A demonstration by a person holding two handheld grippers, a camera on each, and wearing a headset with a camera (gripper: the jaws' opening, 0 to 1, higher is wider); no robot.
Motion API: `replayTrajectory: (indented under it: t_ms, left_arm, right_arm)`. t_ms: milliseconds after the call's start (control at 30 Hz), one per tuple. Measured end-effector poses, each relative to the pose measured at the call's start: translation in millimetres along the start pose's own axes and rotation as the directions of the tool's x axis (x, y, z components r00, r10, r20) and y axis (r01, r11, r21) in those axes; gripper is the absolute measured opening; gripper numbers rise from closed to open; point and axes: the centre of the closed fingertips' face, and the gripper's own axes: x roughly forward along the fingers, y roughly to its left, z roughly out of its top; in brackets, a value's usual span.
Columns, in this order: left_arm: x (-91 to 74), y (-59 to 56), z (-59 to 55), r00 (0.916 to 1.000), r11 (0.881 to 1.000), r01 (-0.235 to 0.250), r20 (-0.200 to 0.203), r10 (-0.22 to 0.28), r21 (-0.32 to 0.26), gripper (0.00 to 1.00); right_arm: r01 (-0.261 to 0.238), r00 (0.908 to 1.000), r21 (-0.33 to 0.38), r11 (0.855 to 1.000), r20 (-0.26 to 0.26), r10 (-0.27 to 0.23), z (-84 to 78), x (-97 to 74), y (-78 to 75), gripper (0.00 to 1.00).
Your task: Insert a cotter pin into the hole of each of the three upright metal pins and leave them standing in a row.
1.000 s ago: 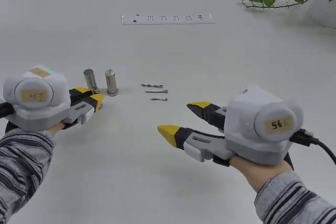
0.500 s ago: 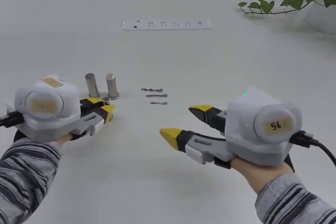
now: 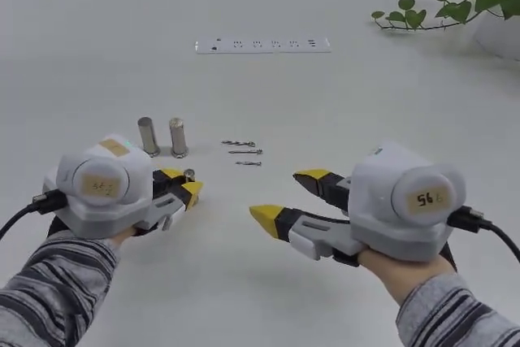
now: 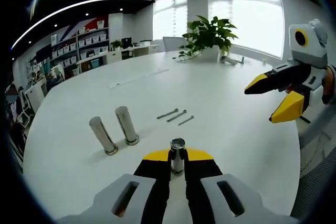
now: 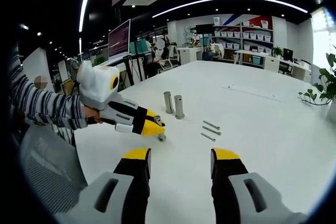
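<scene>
- My left fingers (image 4: pixel 155 157) are closed on the held pin (image 4: pixel 177 153). They clamp its barrel from both sides, it stands upright, and its top sits just above the tips.
- I can't tell whether its base rests on the surface (image 3: pixel 268 282) or hangs just off it.
- My right fingers (image 5: pixel 226 156) are spread wide and hold nothing.
- The left standing pin (image 3: pixel 147 136) and right standing pin (image 3: pixel 178 136) are upright side by side, just apart. They are farther out and slightly left of the held pin, clear of my fingers.
- The three cotter pins (image 3: pixel 245 151) lie flat and parallel, stacked far to near, to the right of the standing pins. They are ahead and left of the right fingertips, near but not touching.
- Handling, metal pins: they look like solid steel, stiff, dense for their size and polished. I expect them to slip or twist in a light side grip.
- The narrow base looks tippy, so I'd grip mid-barrel and leave the top clear. The cross hole is too small to make out here.
- Handling, cotter pins: thin, light wire that probably springs a little, and it lies flat, so it is awkward to pinch. I'd take one across the shank near its looped end, leaving the legs free to lead into the hole.
- Risk: a cotter pin could skid away on this smooth surface if the fingers close off-centre.
</scene>
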Motion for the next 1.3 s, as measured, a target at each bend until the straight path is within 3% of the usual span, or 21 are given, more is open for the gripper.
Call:
replayTrajectory:
  t_ms: [400,500,733,867,1033,1100,1200,1300]
  left_arm:
    - [-2.4,-1.6,-3.2,0.9997,0.999,0.018,-0.015,-0.017,0.028,0.06]
    - [-2.1,-0.2,-3.4,0.9998,1.000,0.017,-0.014,-0.017,0.022,0.06]
    - [-2.3,0.3,-4.4,0.9999,1.000,0.007,-0.016,-0.006,0.014,0.20]
    - [-9.4,0.7,0.1,0.9998,0.999,-0.008,0.015,0.009,-0.047,0.28]
    - [-20.4,0.5,4.0,0.9986,0.994,-0.027,0.042,0.031,-0.110,0.37]
    - [-25.0,0.6,2.3,0.9985,0.991,-0.038,0.034,0.042,-0.125,0.39]
    - [-32.5,4.1,1.7,0.9960,0.986,-0.058,0.058,0.068,-0.158,0.43]
    - [-38.7,5.4,-0.6,0.9944,0.985,-0.083,0.053,0.091,-0.149,0.47]
  right_arm:
    - [-0.018,0.9987,-0.015,1.000,-0.047,0.017,-6.4,1.2,-1.1,0.40]
    - [-0.035,0.9956,-0.027,0.999,-0.088,0.032,-11.2,3.4,-1.8,0.38]
    - [-0.060,0.9900,-0.047,0.997,-0.130,0.053,-13.3,6.7,-7.0,0.36]
    - [-0.119,0.9759,-0.098,0.988,-0.195,0.098,-15.0,10.5,-8.3,0.35]
    - [-0.142,0.9689,-0.158,0.977,-0.224,0.105,-7.3,19.8,-19.2,0.32]
    - [-0.153,0.9623,-0.184,0.971,-0.252,0.104,-6.3,23.9,-24.8,0.29]
    - [-0.159,0.9551,-0.222,0.962,-0.281,0.093,-4.9,31.4,-34.8,0.28]
    - [-0.173,0.9456,-0.233,0.957,-0.311,0.095,-4.2,39.2,-42.9,0.26]
